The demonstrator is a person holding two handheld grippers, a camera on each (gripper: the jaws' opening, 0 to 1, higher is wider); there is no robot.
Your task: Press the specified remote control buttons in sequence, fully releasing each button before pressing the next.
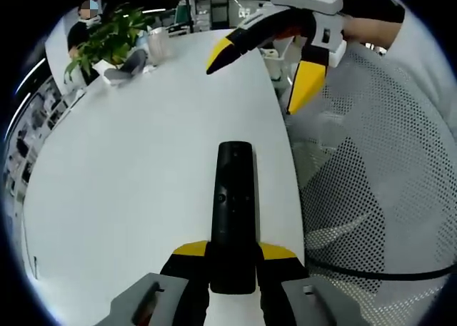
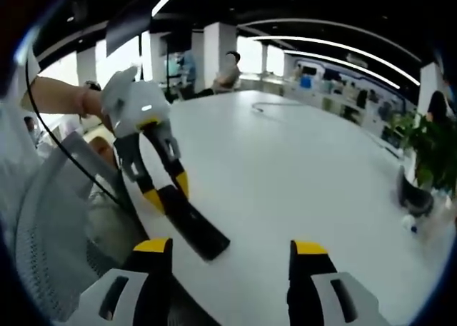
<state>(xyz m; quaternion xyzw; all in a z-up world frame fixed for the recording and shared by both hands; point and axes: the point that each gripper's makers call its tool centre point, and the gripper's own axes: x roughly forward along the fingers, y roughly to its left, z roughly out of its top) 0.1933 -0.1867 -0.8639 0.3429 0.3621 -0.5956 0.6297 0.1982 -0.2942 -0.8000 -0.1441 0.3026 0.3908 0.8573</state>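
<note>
In the left gripper view, the left gripper [image 1: 233,258] clamps the near end of a slim, glossy black remote control [image 1: 233,205] above the smooth white table [image 1: 143,169], with the right gripper [image 1: 268,65] spread overhead. In the right gripper view, the right gripper's [image 2: 232,251] yellow-tipped jaws stand apart, holding nothing, while the left gripper [image 2: 166,190] holds the flat remote control [image 2: 194,230] beside a mesh chair [image 2: 50,226].

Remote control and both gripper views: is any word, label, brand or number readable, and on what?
None can be read.
Remote control, held in the left gripper: button marks too small and dark to read.
Right gripper, white table: no text shows.
</note>
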